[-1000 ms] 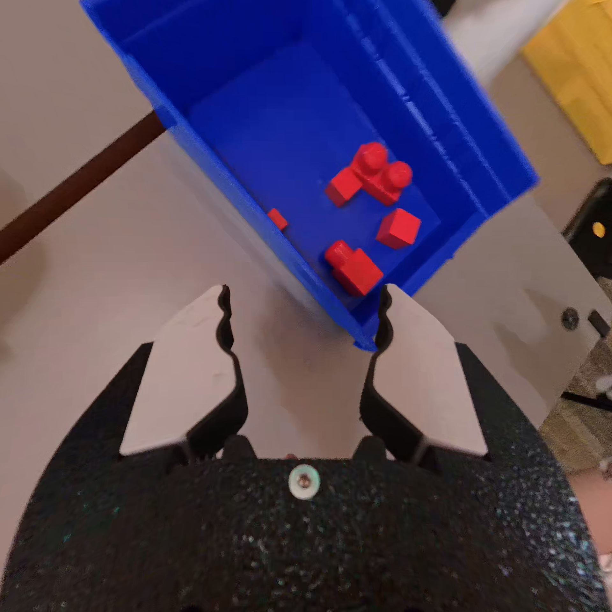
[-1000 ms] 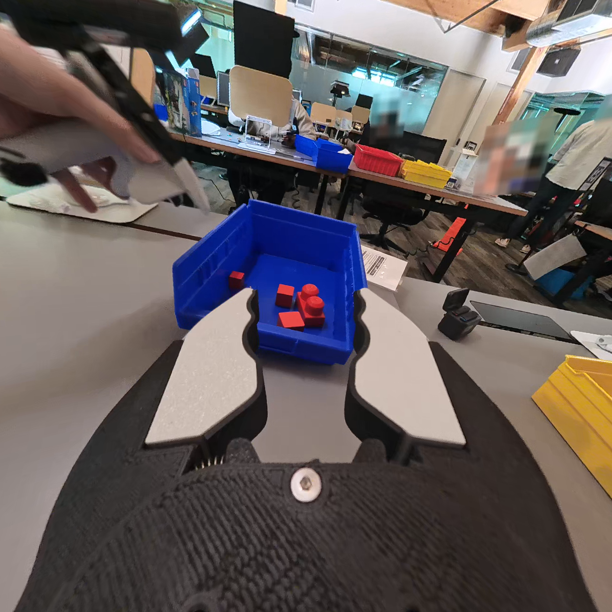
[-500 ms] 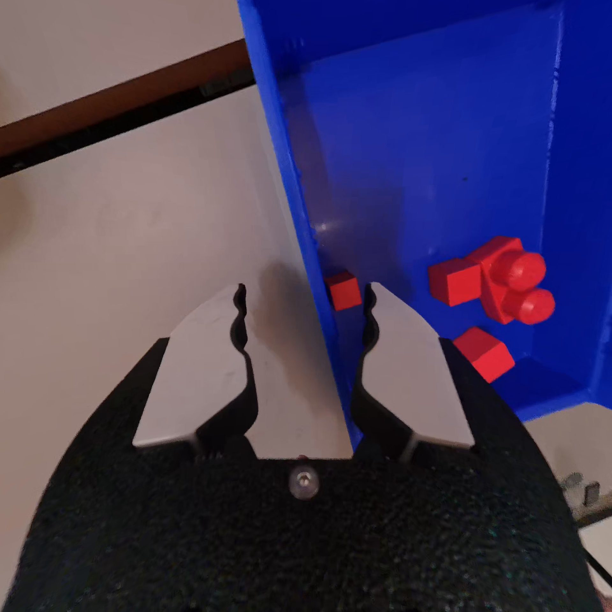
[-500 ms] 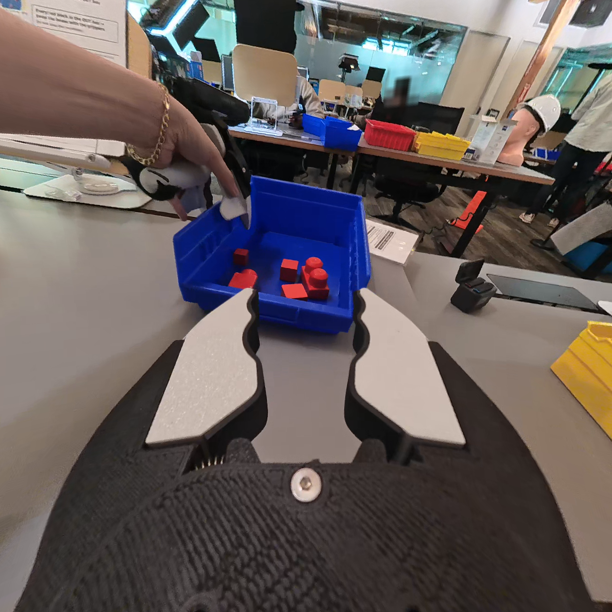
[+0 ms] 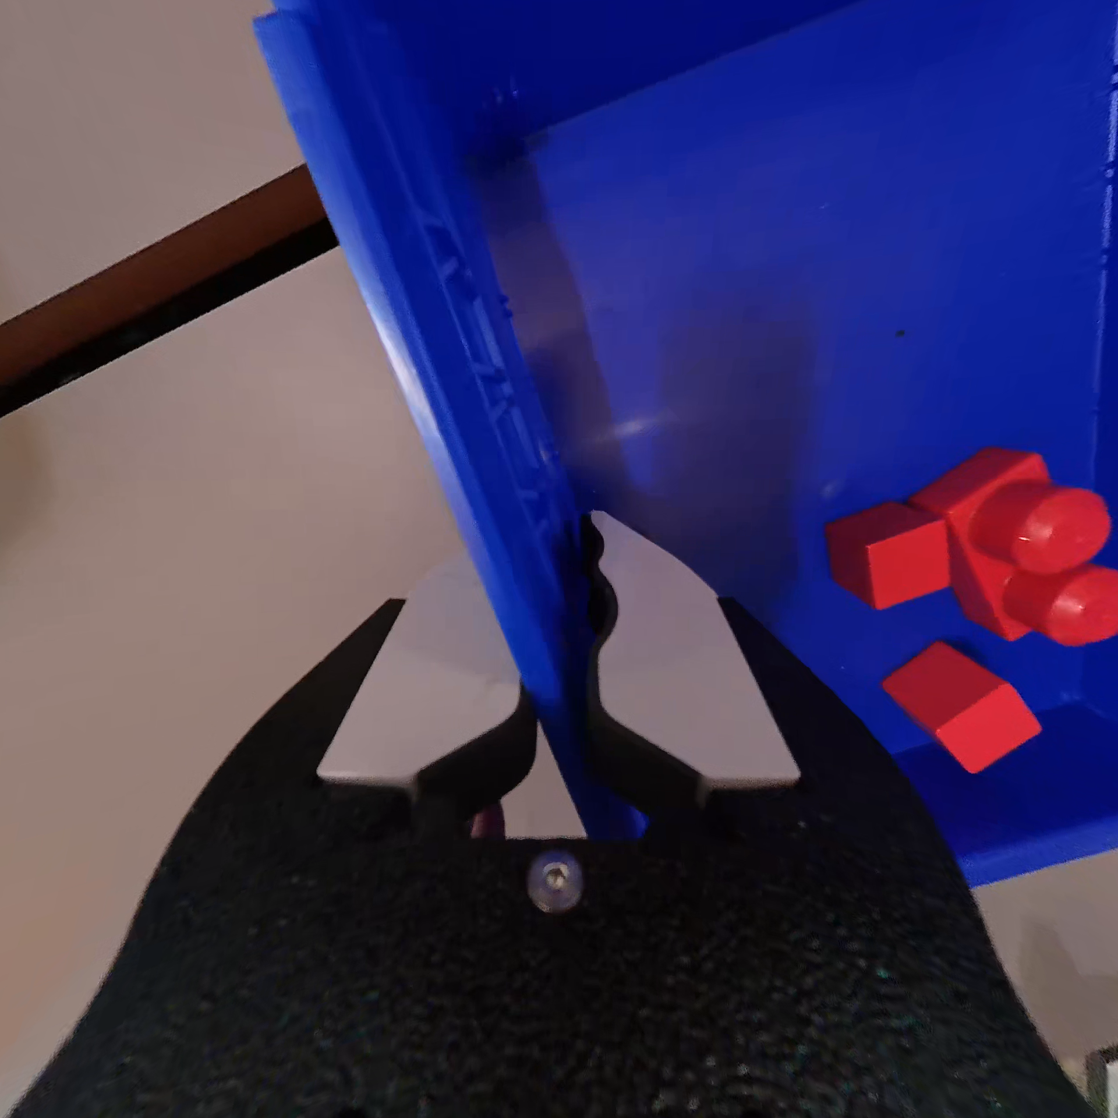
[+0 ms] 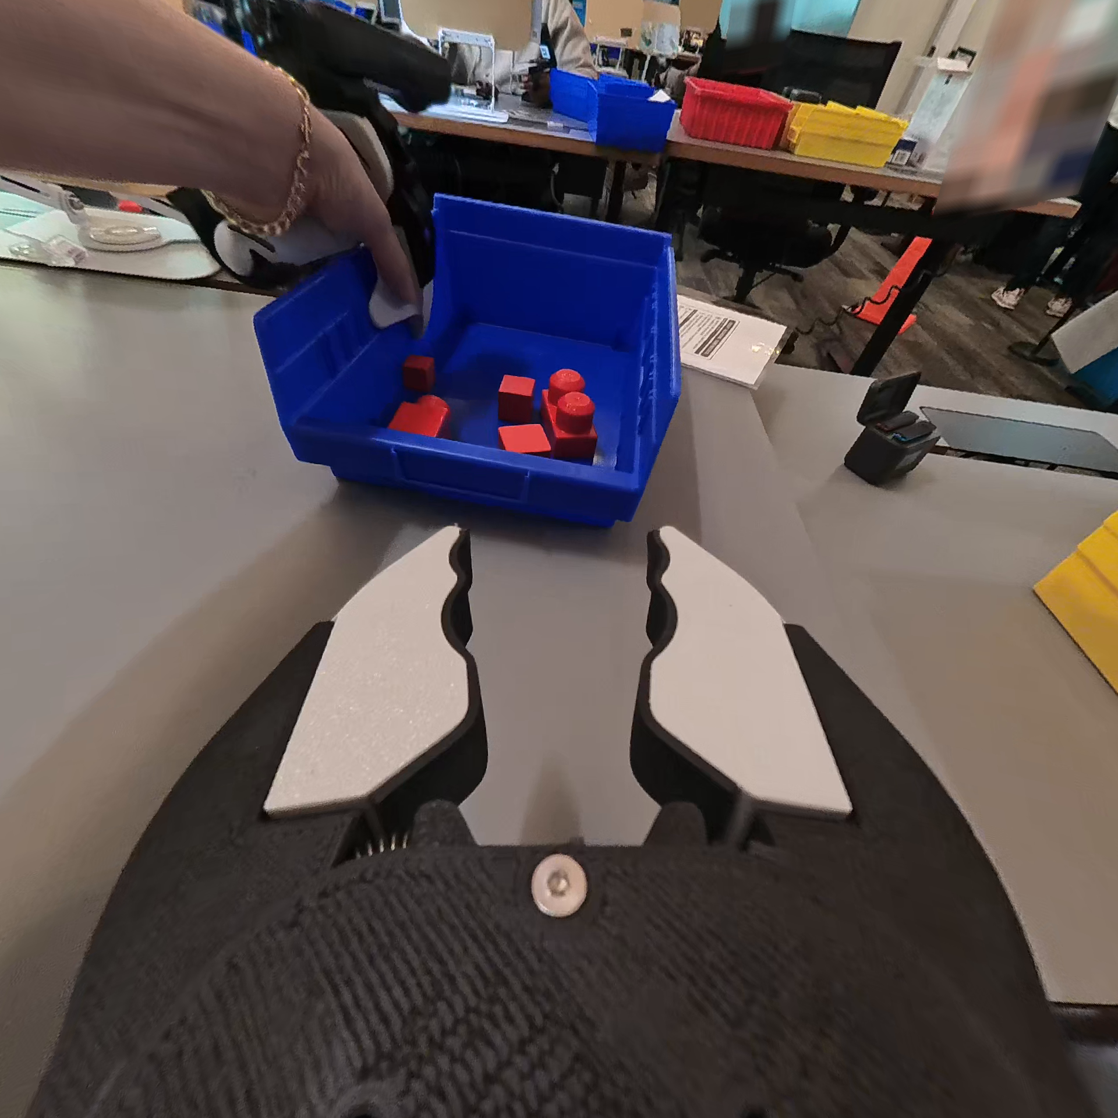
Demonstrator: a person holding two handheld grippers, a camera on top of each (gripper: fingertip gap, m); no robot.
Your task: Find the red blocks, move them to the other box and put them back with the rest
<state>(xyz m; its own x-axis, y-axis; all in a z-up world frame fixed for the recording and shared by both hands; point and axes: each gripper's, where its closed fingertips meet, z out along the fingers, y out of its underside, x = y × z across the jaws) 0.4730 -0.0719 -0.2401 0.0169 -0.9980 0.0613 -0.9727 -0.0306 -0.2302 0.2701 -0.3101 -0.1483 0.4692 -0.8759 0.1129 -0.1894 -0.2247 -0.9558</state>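
A blue box (image 6: 478, 478) stands on the grey table and holds several red blocks (image 6: 517, 396). My left gripper (image 5: 562, 544) is shut on the box's left side wall (image 5: 484, 423), one finger outside and one inside. The right wrist view shows it (image 6: 402, 311) pinching that wall from above, held by a hand. Red blocks (image 5: 889, 562) lie on the box floor to the right of my fingers. My right gripper (image 6: 558, 547) is open and empty, low over the table just in front of the box.
A yellow box (image 6: 1083, 599) sits at the right edge of the table. A small black case (image 6: 889, 435) and a printed sheet (image 6: 726, 339) lie right of the blue box. Desks with coloured bins (image 6: 732, 112) and chairs stand behind.
My left gripper moved over the blue box's left wall and closed on it. My right gripper stayed open and drew back a little from the box.
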